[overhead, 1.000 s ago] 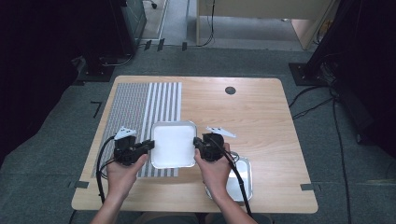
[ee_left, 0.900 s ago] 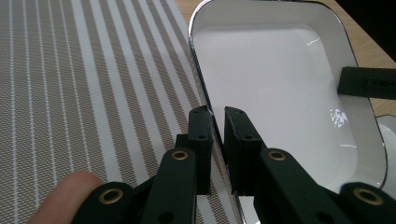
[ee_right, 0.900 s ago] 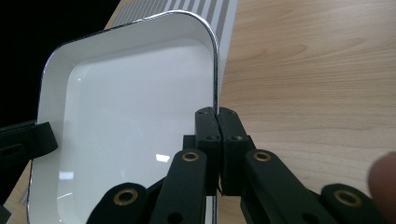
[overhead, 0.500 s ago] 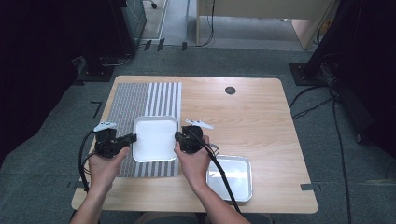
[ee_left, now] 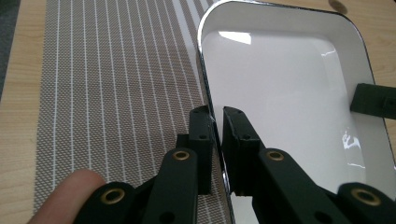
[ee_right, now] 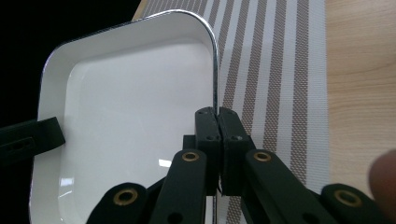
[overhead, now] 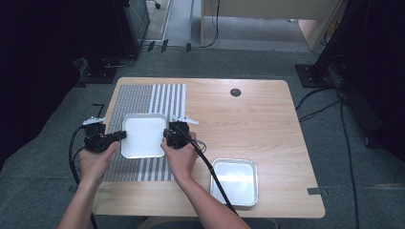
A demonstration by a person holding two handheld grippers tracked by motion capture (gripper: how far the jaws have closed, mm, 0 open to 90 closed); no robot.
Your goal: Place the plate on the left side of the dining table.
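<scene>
A white tray with a chrome rim [overhead: 143, 135] is over the striped placemat [overhead: 167, 98] at the table's left, held from both sides. My left gripper [overhead: 122, 136] is shut on the tray's left rim; the left gripper view shows its jaws [ee_left: 218, 114] pinching the thin edge of the white tray [ee_left: 280, 93]. My right gripper [overhead: 165, 136] is shut on the opposite rim, and in the right gripper view its jaws [ee_right: 217, 116] close tight on the edge of the white tray [ee_right: 140, 116]. I cannot tell whether the tray rests on the mat or hovers.
A second, empty white tray [overhead: 234, 183] lies on the bare wood near the front right edge. A round dark grommet [overhead: 235, 92] sits at the back of the table. The right gripper's cable [overhead: 210, 171] trails across the table beside the second tray.
Both hands have carried the white tray leftward and slightly away from the person, from beside the second tray onto the placemat. Both grips stayed closed.
</scene>
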